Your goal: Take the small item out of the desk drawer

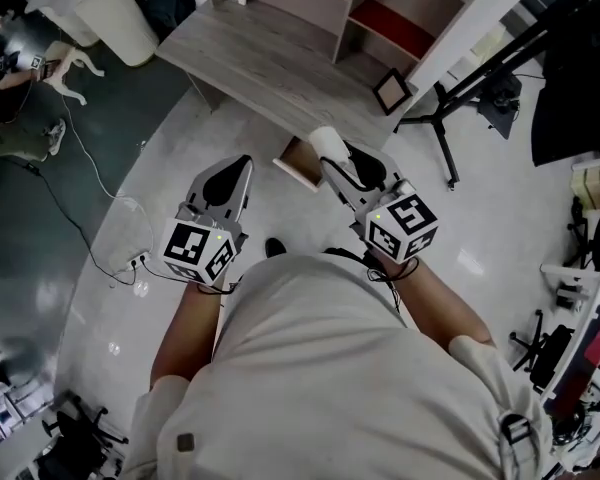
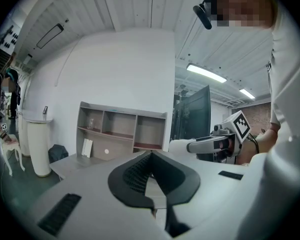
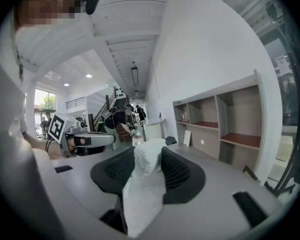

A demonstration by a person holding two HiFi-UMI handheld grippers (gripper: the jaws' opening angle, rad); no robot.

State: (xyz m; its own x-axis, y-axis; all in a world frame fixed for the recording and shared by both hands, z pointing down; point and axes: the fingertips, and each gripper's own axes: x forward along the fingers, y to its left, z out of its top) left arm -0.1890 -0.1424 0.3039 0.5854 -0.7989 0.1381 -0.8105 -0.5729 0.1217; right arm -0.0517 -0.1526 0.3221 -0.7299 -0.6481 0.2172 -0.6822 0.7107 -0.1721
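Observation:
A crumpled white small item [image 3: 146, 181] sticks up between my right gripper's [image 3: 149, 153] black pads, which press on it from both sides. In the head view the right gripper [image 1: 328, 150] holds this white item [image 1: 323, 140] just above the open desk drawer [image 1: 298, 164], which juts from the front edge of the grey wooden desk [image 1: 260, 58]. My left gripper [image 1: 244, 162] hangs left of the drawer, over the floor, jaws together with nothing between them. In the left gripper view its tips [image 2: 151, 154] meet, and the right gripper [image 2: 216, 143] shows beside it.
A shelf unit [image 1: 365, 3] stands on the desk's far side, with a small black picture frame [image 1: 392, 91] at the desk's right corner. A black tripod [image 1: 462, 86] stands to the right. A white bin [image 1: 120, 13] and cables [image 1: 80, 158] are on the left floor.

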